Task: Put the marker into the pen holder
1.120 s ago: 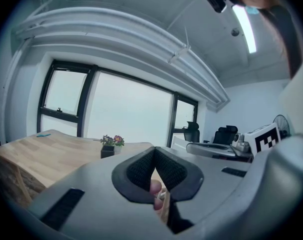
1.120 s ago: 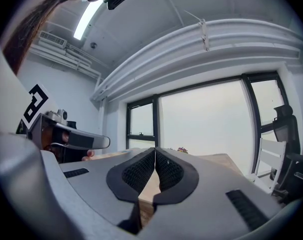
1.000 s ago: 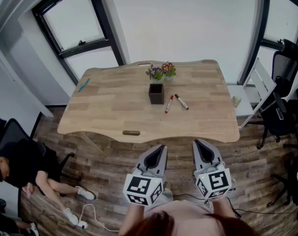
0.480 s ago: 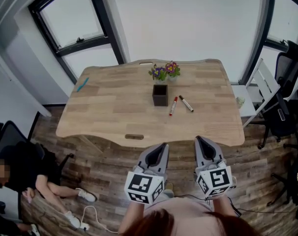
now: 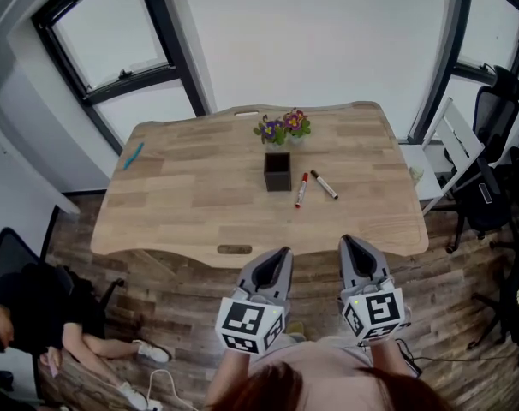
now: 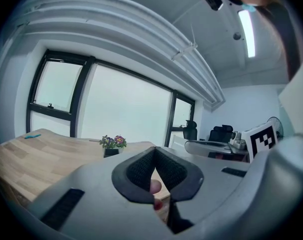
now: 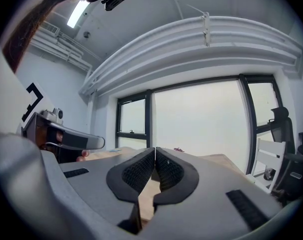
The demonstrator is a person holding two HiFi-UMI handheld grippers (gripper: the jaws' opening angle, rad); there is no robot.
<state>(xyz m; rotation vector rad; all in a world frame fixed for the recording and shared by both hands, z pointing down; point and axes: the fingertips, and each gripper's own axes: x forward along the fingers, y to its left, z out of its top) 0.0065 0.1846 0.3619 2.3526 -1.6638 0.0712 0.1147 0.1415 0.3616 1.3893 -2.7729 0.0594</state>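
Short of the bench (image 5: 182, 204), whose near edge has drawn slightly closer than a moment ago, the left gripper (image 5: 279, 255) and right gripper (image 5: 349, 245) have their fingers pressed together on nothing, while farther on the red marker (image 5: 301, 189) and black marker (image 5: 324, 184) lie just right of the pen holder (image 5: 277, 171), with flowers (image 5: 282, 128) behind it.

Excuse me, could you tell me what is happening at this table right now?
A person stands at a wooden table, holding the left gripper and the right gripper by its near edge. Both have their jaws together with nothing in them. A red-capped marker and a dark-capped marker lie on the table just right of the dark pen holder, with a flower pot behind it. Neither marker has been picked up yet.
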